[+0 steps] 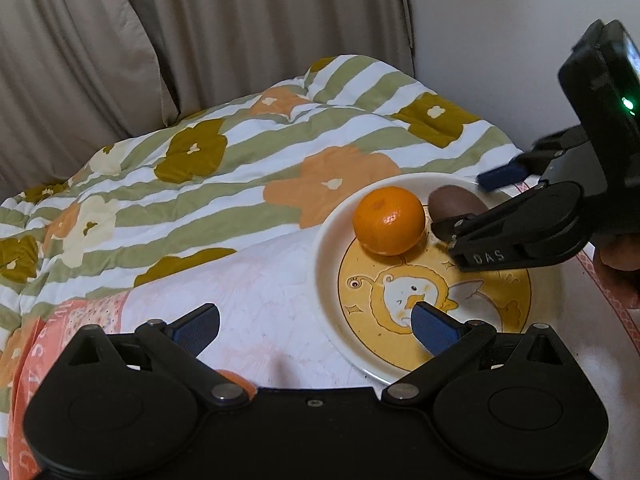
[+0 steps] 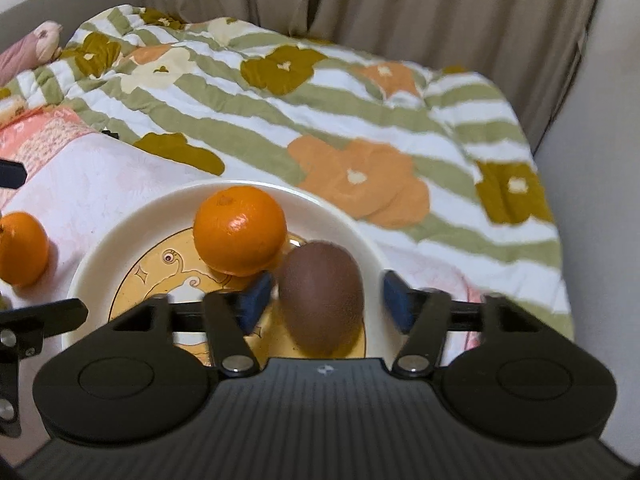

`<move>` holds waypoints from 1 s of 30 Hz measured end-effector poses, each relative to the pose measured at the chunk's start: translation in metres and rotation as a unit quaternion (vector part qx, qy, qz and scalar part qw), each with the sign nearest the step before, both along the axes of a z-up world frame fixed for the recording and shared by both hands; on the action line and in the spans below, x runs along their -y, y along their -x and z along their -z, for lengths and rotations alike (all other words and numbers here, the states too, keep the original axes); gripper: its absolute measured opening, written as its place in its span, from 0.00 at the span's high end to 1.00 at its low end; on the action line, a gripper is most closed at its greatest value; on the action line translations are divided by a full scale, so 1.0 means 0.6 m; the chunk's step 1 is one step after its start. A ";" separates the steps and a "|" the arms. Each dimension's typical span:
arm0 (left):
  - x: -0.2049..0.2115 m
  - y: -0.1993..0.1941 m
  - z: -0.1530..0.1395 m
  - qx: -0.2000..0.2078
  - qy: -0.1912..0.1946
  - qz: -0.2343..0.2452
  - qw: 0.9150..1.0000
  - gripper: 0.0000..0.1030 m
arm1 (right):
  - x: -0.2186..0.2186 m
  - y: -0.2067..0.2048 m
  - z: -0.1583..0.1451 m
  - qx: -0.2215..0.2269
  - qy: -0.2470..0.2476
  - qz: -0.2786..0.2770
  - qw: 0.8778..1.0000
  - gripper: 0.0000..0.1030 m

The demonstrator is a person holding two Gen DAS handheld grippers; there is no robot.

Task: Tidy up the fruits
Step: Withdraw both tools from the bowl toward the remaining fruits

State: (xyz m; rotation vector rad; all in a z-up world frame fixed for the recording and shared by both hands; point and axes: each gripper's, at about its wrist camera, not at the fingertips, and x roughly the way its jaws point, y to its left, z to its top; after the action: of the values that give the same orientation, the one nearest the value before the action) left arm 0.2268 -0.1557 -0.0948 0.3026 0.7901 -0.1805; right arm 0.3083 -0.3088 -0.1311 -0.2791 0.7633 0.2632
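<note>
While the right tool (image 2: 326, 300) straddles the brown kiwi (image 2: 320, 298) on the plate (image 2: 120, 236) with its pads spread and not pressing it, an orange (image 2: 239, 231) rests just beside the kiwi, a second orange (image 2: 22, 254) lies on the bed (image 2: 100, 184), and the left tool (image 1: 316, 326) hovers spread wide, holding nothing.

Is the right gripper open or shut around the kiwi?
Open. The right gripper straddles the kiwi on the plate, with a visible gap at its right pad.

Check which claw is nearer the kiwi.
Right. The right claw straddles the kiwi, fingers open on either side. The left claw hangs open at the plate's near edge.
</note>
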 end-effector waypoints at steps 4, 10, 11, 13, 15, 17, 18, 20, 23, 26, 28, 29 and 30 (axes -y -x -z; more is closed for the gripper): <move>-0.006 0.006 -0.003 -0.001 0.001 -0.010 1.000 0.00 | -0.002 0.020 -0.012 0.022 0.007 -0.002 1.000 0.00; -0.013 0.029 -0.027 0.015 0.006 -0.015 1.000 0.00 | 0.014 0.043 -0.048 0.029 -0.014 0.020 0.999 0.00; -0.014 0.033 -0.034 0.018 0.007 -0.015 1.000 0.00 | 0.017 0.049 -0.057 0.032 -0.016 0.023 0.999 0.00; -0.017 0.045 -0.049 0.026 0.009 -0.015 1.000 0.00 | 0.020 0.063 -0.077 0.037 -0.016 0.030 0.999 0.00; -0.020 0.057 -0.064 0.033 0.015 -0.015 0.999 0.00 | 0.022 0.077 -0.096 0.040 -0.019 0.035 0.998 0.00; -0.024 0.068 -0.078 0.035 0.021 -0.017 0.999 0.00 | 0.025 0.093 -0.112 0.039 -0.025 0.043 0.998 0.00; -0.026 0.074 -0.084 0.035 0.022 -0.018 0.999 0.00 | 0.026 0.101 -0.118 0.038 -0.028 0.048 0.998 0.00; -0.030 0.089 -0.098 0.040 0.026 -0.016 0.999 0.00 | 0.029 0.121 -0.133 0.036 -0.039 0.060 0.997 0.00; -0.035 0.116 -0.115 0.051 0.030 -0.013 0.998 0.00 | 0.028 0.154 -0.155 0.034 -0.055 0.081 0.995 0.00; -0.043 0.143 -0.131 0.058 0.041 -0.015 0.997 0.00 | 0.022 0.190 -0.177 0.038 -0.063 0.098 0.992 0.00; -0.052 0.161 -0.139 0.061 0.050 -0.014 0.997 0.00 | 0.013 0.217 -0.191 0.045 -0.060 0.109 0.991 0.00; -0.057 0.172 -0.141 0.065 0.051 -0.017 0.996 0.00 | 0.010 0.228 -0.196 0.046 -0.060 0.111 0.991 0.00; -0.060 0.179 -0.143 0.067 0.051 -0.019 0.996 0.00 | 0.005 0.239 -0.201 0.046 -0.061 0.112 0.991 0.00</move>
State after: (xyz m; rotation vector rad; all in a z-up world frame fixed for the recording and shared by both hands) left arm 0.1191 -0.1196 -0.0091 0.2011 0.6509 -0.1614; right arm 0.1652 -0.3115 -0.0103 -0.0886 0.6770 0.0838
